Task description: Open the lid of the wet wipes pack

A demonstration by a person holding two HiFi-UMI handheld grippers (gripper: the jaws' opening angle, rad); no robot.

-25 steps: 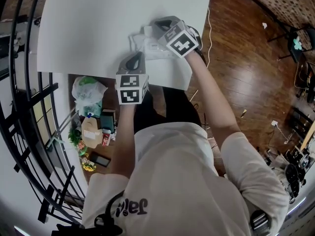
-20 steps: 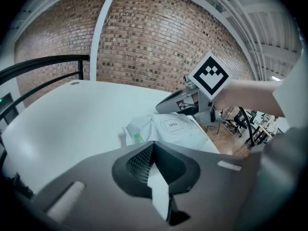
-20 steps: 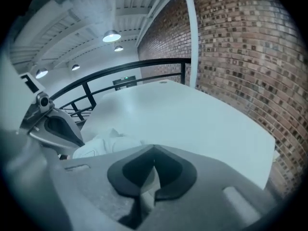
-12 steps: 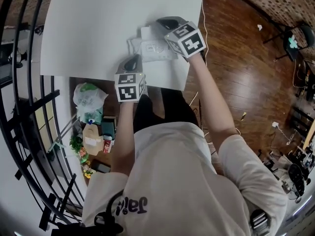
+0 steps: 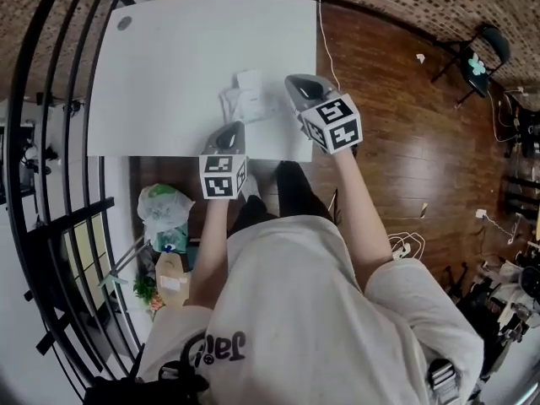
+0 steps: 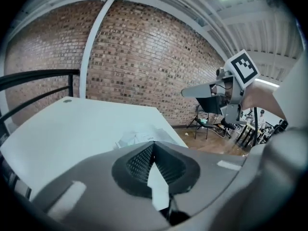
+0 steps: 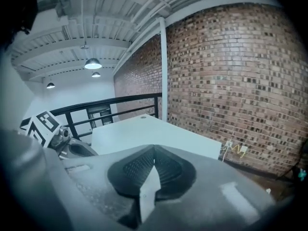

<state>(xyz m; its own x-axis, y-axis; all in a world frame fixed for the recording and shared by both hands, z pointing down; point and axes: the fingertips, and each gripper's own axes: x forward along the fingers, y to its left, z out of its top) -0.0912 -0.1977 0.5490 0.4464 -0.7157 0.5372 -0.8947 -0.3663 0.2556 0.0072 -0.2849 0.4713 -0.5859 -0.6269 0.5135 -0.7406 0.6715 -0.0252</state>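
**Wipes pack sits with its flap up, both tools clear of it**

A wet wipes pack [image 5: 239, 106] lies on the white worktop [image 5: 169, 66], close to the near edge and toward the near right corner; a pale flap, apparently the lid [image 5: 250, 83], stands up from its far side, though the head view is too small to be sure.

The left hand-held gripper [image 5: 229, 129] hangs over the near edge just short of the pack, its jaws pressed together with nothing between them; the right hand-held gripper [image 5: 293, 80] hovers beside the pack above the near right corner, jaws likewise closed and empty; neither touches the pack.

Judged from this, the opening looks done or all but done; what may remain is to confirm that the flap stays up.

Room is generous toward the far edge and the far left corner, where the worktop is bare; it is tight on the near side, since the pack sits close to that edge and a nudge could slide it off; a dark railing [image 5: 51, 142] runs past the left edge, wooden floor [image 5: 396, 99] opens beyond the right edge, and bags [image 5: 164, 209] crowd the floor below the near left corner.
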